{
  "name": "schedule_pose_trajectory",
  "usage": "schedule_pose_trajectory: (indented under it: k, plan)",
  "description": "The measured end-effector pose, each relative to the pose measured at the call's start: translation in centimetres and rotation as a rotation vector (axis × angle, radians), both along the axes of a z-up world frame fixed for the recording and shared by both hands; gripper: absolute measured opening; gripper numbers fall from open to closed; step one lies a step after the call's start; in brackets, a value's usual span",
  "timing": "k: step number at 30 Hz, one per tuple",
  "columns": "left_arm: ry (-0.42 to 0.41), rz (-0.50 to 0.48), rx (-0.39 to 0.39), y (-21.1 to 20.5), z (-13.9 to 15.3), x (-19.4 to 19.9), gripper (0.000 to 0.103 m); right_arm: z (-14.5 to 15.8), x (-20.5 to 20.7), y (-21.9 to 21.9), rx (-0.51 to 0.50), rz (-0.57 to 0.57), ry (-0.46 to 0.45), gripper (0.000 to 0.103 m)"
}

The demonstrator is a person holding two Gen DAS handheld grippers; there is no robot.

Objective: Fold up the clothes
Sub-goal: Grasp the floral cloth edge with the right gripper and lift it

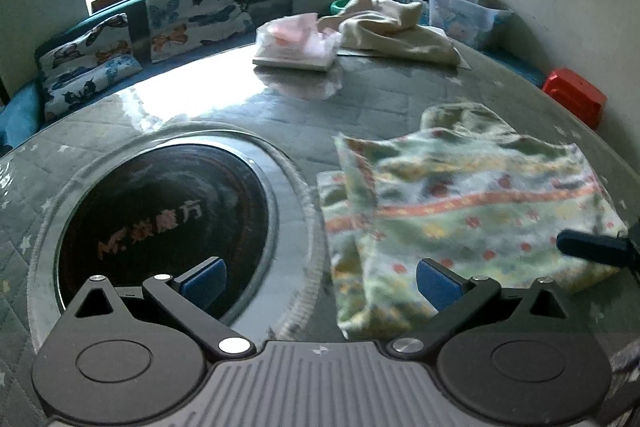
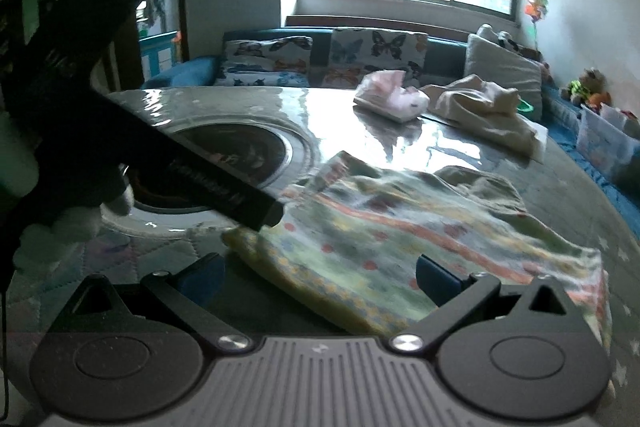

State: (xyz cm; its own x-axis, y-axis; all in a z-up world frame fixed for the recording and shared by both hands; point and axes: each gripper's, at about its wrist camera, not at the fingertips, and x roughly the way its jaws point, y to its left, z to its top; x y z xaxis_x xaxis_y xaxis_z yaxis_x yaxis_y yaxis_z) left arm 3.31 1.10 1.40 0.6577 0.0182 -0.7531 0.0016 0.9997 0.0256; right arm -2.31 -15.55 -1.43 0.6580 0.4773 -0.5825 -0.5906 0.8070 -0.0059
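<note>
Both tongs wide open, nothing held: left tongs (image 1: 318,281), right tongs (image 2: 318,277). Patterned garment (image 1: 472,203) lies on the tabletop (image 1: 248,111) just ahead of both, off to the right side of the left tongs, spanning the gap of the right tongs. It's partly doubled over, top layer skewed vs the bottom one, edges not aligned. Can't tell if that's a fold in progress or a loose heap.

Risks as I see them:
- Glossy cover on the tabletop, so cloth prob slides when pushed; a one-sided grab would drag the whole thing instead of lifting one layer.
- Pinching near the edge could catch both layers, and the fold would come out lumpy.
- Round recessed plate (image 1: 168,223) sits just left of the garment, under the left tongs; a hem pulled that way could drop over its rim and snag.
- Frames are blurred around the cloth, edge position uncertain, misgrab likely.
- Cream cloth pile (image 1: 392,31) and pink bag (image 1: 298,41) far ahead, well apart, no conflict.
</note>
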Motion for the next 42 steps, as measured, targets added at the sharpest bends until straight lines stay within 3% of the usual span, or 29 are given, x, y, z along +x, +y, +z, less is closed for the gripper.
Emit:
schedule_pose_trajectory:
  k: [6,14,21,30,36,40,42]
  plan:
    - [-0.010,0.027,-0.019,1.3,0.5,0.5,0.103,-0.4,0.9,1.7,-0.010,0.040,0.006,0.095]
    - [-0.005,0.006,-0.032,1.5,0.4,1.4,0.100,0.0,1.6,0.0,0.008,0.017,0.025,0.087]
    - [-0.005,-0.018,-0.047,1.5,0.6,2.6,0.088,0.5,4.1,-2.2,-0.001,-0.046,0.049,0.082]
    - [0.000,-0.046,-0.079,0.6,-0.2,5.9,0.078,0.9,12.2,-6.5,0.002,-0.209,0.100,0.072]
    - [0.007,-0.048,-0.118,0.8,-0.8,8.6,0.077,-0.1,18.9,-7.9,0.011,-0.321,0.174,0.064]
    - [0.021,-0.040,-0.147,1.0,-1.5,9.9,0.077,-1.6,21.5,-7.8,0.005,-0.339,0.218,0.053]
    - [0.028,-0.038,-0.165,1.1,-1.9,10.3,0.072,-2.1,22.1,-7.8,0.008,-0.341,0.229,0.047]
